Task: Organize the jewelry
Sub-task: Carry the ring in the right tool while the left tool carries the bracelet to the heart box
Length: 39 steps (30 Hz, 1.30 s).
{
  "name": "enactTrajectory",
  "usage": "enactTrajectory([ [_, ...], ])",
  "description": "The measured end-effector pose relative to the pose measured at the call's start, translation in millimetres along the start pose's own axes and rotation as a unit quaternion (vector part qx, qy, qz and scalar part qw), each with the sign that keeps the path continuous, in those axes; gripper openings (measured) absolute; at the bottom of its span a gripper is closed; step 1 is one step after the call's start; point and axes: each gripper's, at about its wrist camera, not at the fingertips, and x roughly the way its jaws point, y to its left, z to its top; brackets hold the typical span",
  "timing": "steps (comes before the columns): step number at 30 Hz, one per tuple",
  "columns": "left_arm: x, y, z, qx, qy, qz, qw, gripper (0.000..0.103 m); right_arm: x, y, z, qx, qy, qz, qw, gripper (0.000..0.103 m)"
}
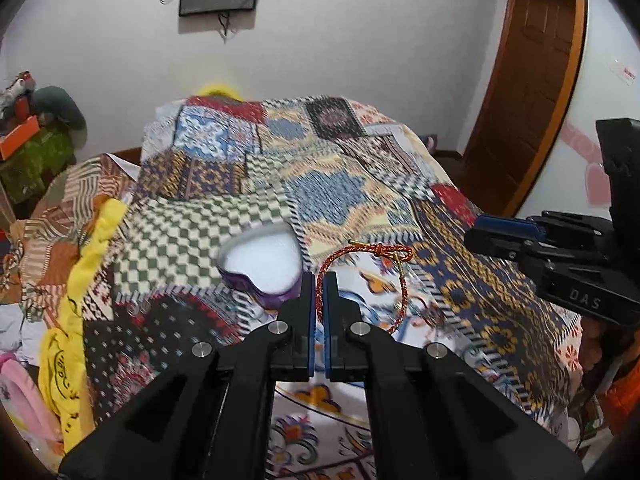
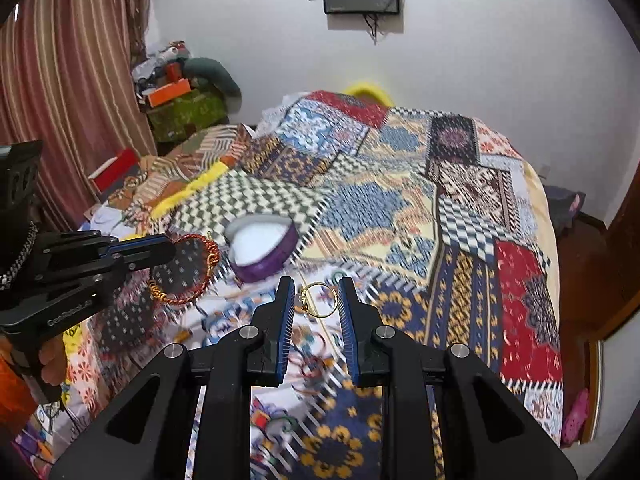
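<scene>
My left gripper [image 1: 319,280] is shut on a red and gold braided cord bracelet [image 1: 402,280], which hangs in a loop above the patchwork bedspread [image 1: 352,196]; it also shows in the right wrist view [image 2: 188,272]. A purple heart-shaped jewelry box [image 1: 264,264] with white lining lies open just beyond and left of it, also in the right wrist view [image 2: 262,246]. My right gripper [image 2: 318,292] holds a thin gold ring bracelet [image 2: 320,300] between its fingers, above the bedspread and in front of the box. The right gripper also appears at the right edge of the left wrist view [image 1: 516,236].
Several loose bangles [image 2: 312,364] lie blurred on the bedspread below my right gripper. A yellow cloth [image 1: 80,300] and clothes pile at the bed's left. A cluttered stand [image 2: 184,108] and striped curtain [image 2: 64,100] are at left, a wooden door [image 1: 528,92] at right.
</scene>
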Motion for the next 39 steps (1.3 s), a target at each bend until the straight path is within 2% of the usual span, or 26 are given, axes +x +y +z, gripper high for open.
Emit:
enactTrajectory([
  [9, 12.2, 38.3, 21.5, -0.022, -0.015, 0.029, 0.9992, 0.001, 23.0, 18.8, 26.9, -0.02, -0.01, 0.014, 1.0, 0.02],
  [17, 54.6, 66.6, 29.8, -0.036, 0.018, 0.037, 0.9985, 0.001, 52.5, 31.5, 48.7, -0.037, -0.001, 0.034, 0.999, 0.02],
  [22, 84.2, 75.3, 27.6, -0.037, 0.046, 0.035, 0.9976, 0.001, 83.5, 33.0, 57.2, -0.044, 0.027, 0.039, 0.998, 0.02],
  [29, 118.9, 87.7, 27.1, -0.054, 0.079, 0.011, 0.9953, 0.001, 127.2, 32.9, 60.0, -0.042, 0.085, 0.058, 0.994, 0.02],
  [39, 134.0, 90.5, 27.8, -0.034, 0.09, 0.008, 0.9953, 0.001, 158.1, 38.3, 54.9, -0.061, 0.135, 0.065, 0.987, 0.02],
])
